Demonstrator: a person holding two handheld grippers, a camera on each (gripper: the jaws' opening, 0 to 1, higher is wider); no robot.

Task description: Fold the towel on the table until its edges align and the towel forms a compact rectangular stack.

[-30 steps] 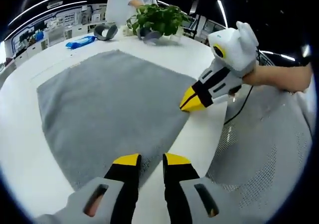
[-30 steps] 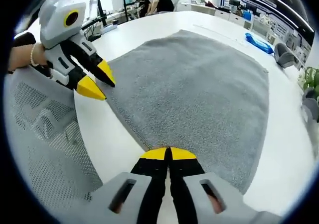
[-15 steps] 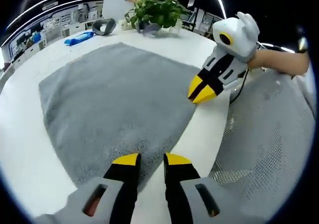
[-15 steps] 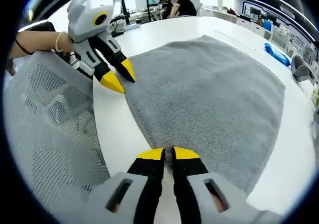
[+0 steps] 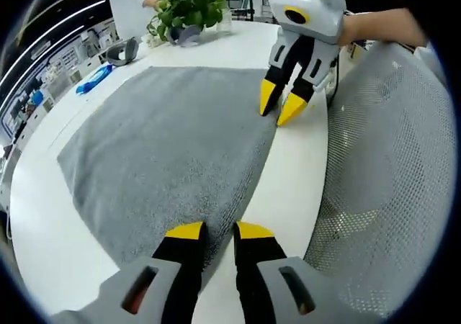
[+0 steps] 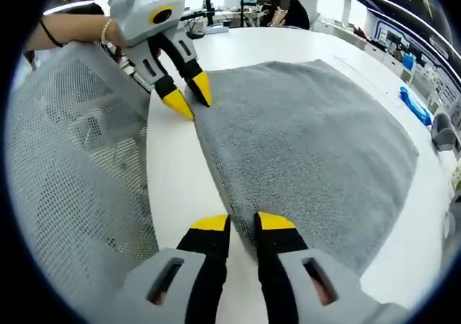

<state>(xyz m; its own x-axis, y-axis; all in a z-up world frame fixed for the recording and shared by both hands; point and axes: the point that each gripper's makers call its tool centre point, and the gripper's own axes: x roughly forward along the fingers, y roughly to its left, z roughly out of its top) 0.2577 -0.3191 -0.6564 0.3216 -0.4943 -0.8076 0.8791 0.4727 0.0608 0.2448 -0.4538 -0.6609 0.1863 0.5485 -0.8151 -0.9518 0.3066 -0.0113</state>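
The flat grey terry towel point(image 5: 166, 144) lies unfolded on the white worktop point(image 5: 295, 187), both yellow-tipped grippers, left point(image 5: 214, 230) and right point(image 6: 243, 223), narrowly parted astride its near edge, apparently ready to pinch, lift and fold.

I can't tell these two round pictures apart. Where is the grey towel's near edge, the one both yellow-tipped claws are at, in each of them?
Left gripper view: the towel's near edge runs from the left gripper at the bottom up to the right gripper.
Right gripper view: the same edge runs from the right gripper up to the left gripper.
Shared landmark: the blue packet beyond the towel.
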